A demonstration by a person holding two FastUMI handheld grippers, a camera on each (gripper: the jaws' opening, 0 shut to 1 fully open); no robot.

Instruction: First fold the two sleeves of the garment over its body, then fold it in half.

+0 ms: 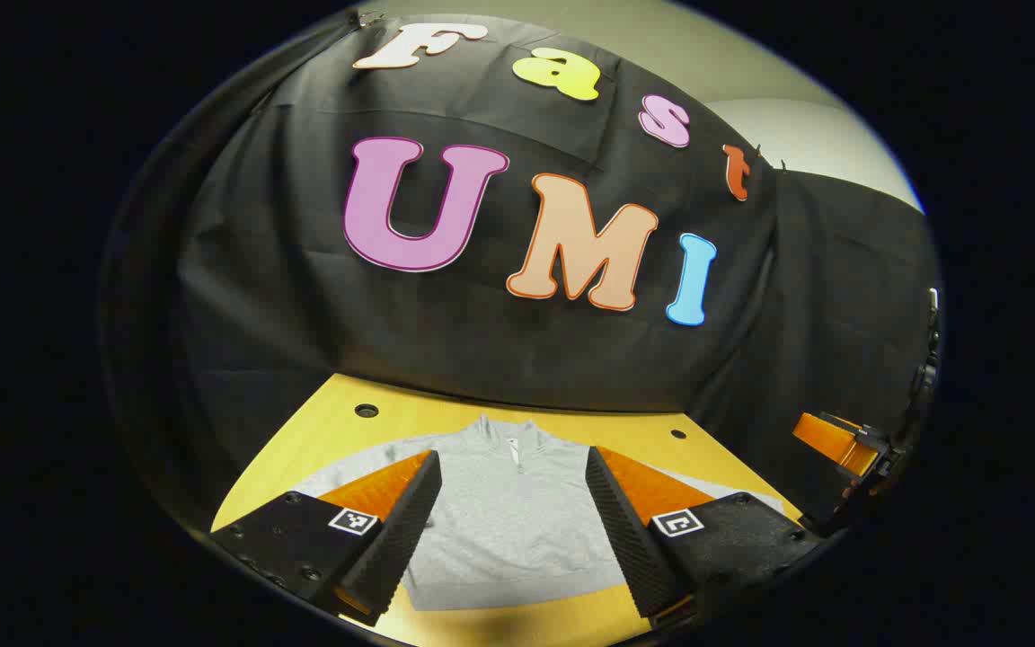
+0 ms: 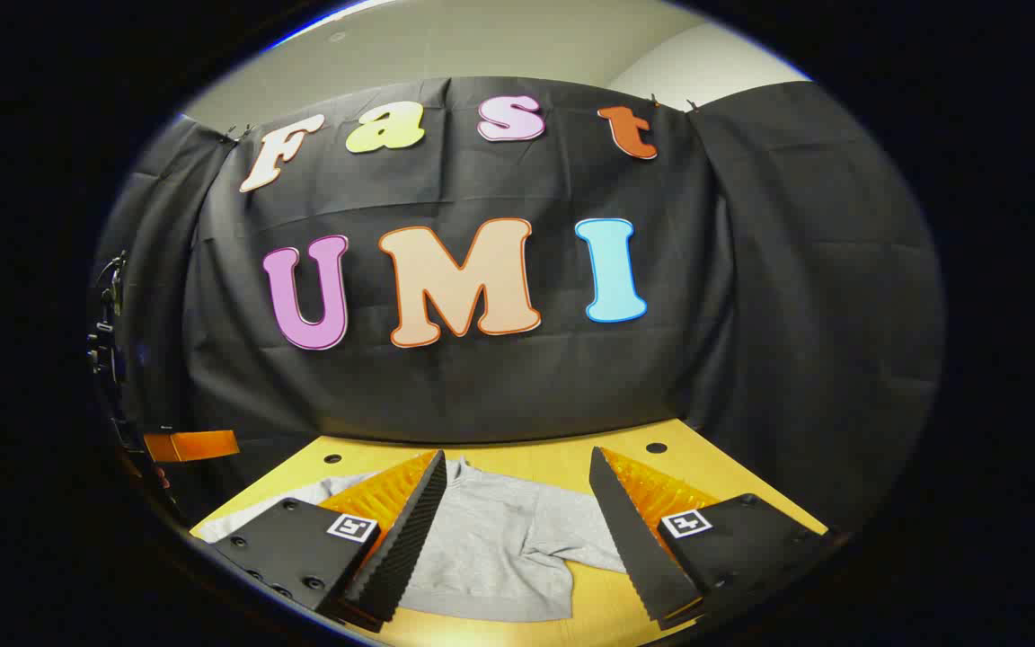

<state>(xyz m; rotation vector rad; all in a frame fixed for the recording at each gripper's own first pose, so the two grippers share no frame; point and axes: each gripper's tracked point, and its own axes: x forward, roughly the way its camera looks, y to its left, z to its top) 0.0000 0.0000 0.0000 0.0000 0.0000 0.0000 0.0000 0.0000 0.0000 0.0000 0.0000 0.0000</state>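
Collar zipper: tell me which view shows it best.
The left gripper view. There the sweater lies flat on the table, seen head-on, with the collar and its short zipper between the open jaws. The right gripper view shows the sweater's body and one sleeve, the collar mostly hidden behind a jaw.

Grey garment (image 2: pixel 490 539) flat on table (image 2: pixel 553 463)

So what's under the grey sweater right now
The sweater lies flat on the yellow table, which shows bare around it. Whatever sits beneath the fabric is covered. Both tongs, left and right, hang open above it.
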